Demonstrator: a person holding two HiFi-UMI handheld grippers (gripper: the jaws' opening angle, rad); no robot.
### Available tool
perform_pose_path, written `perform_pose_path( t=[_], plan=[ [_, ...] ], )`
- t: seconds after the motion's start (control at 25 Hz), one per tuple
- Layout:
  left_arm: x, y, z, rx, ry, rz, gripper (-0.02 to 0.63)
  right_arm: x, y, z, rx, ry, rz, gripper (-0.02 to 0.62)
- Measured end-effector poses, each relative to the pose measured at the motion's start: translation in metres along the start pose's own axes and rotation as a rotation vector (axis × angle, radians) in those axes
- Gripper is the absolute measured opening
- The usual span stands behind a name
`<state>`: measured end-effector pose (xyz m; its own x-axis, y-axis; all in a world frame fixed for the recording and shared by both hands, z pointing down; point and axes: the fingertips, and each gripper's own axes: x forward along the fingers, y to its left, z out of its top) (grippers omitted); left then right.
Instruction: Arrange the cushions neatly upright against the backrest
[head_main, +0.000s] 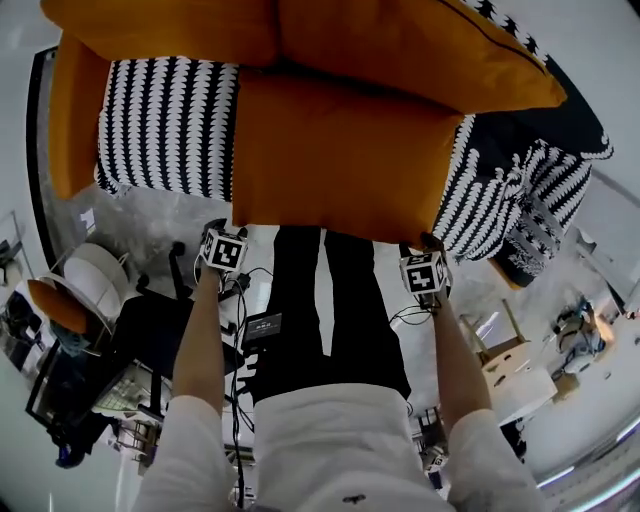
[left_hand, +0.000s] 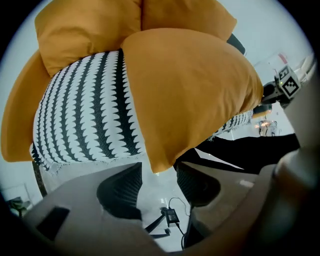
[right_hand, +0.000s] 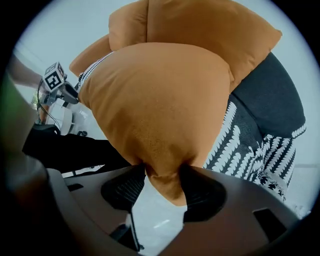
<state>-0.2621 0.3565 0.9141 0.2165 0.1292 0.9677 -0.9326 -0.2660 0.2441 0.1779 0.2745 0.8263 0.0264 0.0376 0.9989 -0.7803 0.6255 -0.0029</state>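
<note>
A large orange cushion (head_main: 340, 160) stands tilted in front of the black-and-white patterned sofa (head_main: 165, 125), its lower edge hanging towards me. My right gripper (right_hand: 162, 175) is shut on the cushion's lower right corner (right_hand: 165, 182), with the fabric pinched between both pads. My left gripper (left_hand: 159, 172) is open: the cushion's lower left corner (left_hand: 157, 162) hangs just above its parted tips, touched by neither pad. In the head view both grippers, the left (head_main: 222, 250) and the right (head_main: 425, 272), sit under the cushion's bottom edge. Two more orange cushions (head_main: 170, 25) (head_main: 420, 45) lean against the backrest.
An orange side cushion (head_main: 75, 120) stands at the sofa's left end, and a dark cushion (head_main: 565, 125) with a patterned one (head_main: 535, 235) at its right end. My legs in black trousers (head_main: 335, 310) are below. A white chair (head_main: 95, 275), floor cables (head_main: 240, 300) and a wooden stool (head_main: 510, 360) surround me.
</note>
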Motion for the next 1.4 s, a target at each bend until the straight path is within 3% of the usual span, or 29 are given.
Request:
perform_pose_path(
  t=[0.2, 0.32, 0.56, 0.84, 1.04, 1.2, 1.4],
  plan=[
    [0.008, 0.001, 0.025, 0.088, 0.004, 0.004, 0.197, 0.01, -0.003, 0.003, 0.001, 0.046, -0.041, 0.195],
    [0.001, -0.006, 0.036, 0.124, -0.017, 0.014, 0.117, 0.003, -0.005, 0.004, 0.009, 0.056, -0.046, 0.127],
    [-0.038, -0.02, 0.045, 0.191, -0.074, 0.04, 0.046, -0.026, -0.006, 0.01, -0.033, 0.025, -0.048, 0.031],
    [-0.113, -0.018, 0.074, 0.222, -0.24, 0.061, 0.041, -0.079, -0.025, 0.04, 0.076, -0.097, -0.03, 0.018],
    [-0.162, -0.029, 0.092, 0.282, -0.258, 0.024, 0.037, -0.13, -0.044, 0.056, 0.127, -0.186, -0.086, 0.015],
    [-0.21, -0.025, 0.131, 0.327, -0.331, 0.024, 0.035, -0.166, -0.058, 0.073, 0.165, -0.26, -0.108, 0.014],
    [-0.256, -0.041, 0.183, 0.421, -0.392, 0.004, 0.031, -0.205, -0.08, 0.064, 0.261, -0.309, -0.155, 0.014]
  ],
)
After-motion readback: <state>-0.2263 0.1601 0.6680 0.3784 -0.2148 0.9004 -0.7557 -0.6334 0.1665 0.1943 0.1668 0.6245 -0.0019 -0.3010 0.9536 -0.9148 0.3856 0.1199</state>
